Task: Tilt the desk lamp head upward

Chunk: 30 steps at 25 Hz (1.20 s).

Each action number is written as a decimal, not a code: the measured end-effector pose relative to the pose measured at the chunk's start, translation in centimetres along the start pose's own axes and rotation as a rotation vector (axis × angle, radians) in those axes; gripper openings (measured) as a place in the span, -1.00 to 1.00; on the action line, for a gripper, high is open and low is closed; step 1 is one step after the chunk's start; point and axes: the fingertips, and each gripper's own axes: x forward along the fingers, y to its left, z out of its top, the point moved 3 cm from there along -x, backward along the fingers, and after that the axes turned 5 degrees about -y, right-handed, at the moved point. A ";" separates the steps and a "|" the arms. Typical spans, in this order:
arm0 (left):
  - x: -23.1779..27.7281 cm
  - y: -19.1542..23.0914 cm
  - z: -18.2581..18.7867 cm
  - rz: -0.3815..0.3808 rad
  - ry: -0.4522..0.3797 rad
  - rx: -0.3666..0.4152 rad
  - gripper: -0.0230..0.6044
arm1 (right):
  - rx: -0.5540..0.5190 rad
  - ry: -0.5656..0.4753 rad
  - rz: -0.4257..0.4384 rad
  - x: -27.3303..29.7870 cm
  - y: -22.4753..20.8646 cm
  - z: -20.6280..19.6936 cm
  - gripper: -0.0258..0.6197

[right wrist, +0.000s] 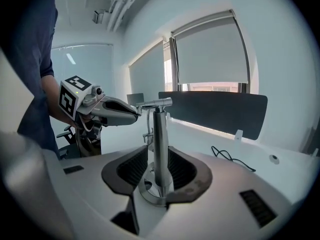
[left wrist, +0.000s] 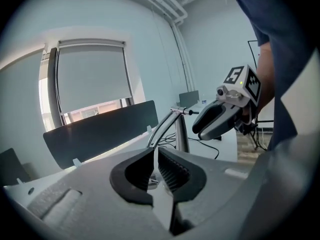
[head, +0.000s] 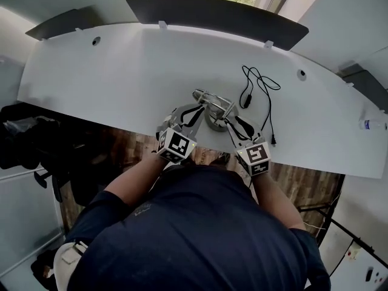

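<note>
Lamp (head: 213, 109) set near the desk's (head: 121, 71) front edge, between two grippers.
Its post (right wrist: 160, 134) is straddled by the released right gripper (right wrist: 159, 160), pads not pressing; the left gripper (left wrist: 156, 158) is clenched on nothing. From above, the lamp's top is partly covered by both.

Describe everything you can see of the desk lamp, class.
The desk lamp looks like silvery brushed metal. It has a round base resting on the white desk, an upright post, and a curved arm sloping down from a joint at the post's top. A black cable lies beside it. The post stands between the right gripper's open jaws; whether the pads touch it is unclear.
</note>
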 end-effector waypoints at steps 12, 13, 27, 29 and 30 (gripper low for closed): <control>3.1 0.7 -1.9 0.018 0.057 0.079 -0.69 | -0.068 0.056 0.019 2.9 -0.4 -0.7 -0.31; 3.3 0.7 -2.0 0.015 0.056 0.087 -0.69 | -0.077 0.059 0.017 3.1 -0.3 -0.7 -0.30; 4.9 1.0 -2.4 0.041 0.042 0.126 -0.75 | -0.101 0.062 -0.023 5.6 -0.6 -0.6 -0.31; 5.0 1.1 -2.5 0.050 0.043 0.137 -0.78 | -0.102 0.058 -0.015 6.0 -0.5 -0.5 -0.36; 5.0 1.1 -2.5 0.051 0.046 0.145 -0.79 | -0.099 0.053 -0.009 6.2 -0.4 -0.5 -0.40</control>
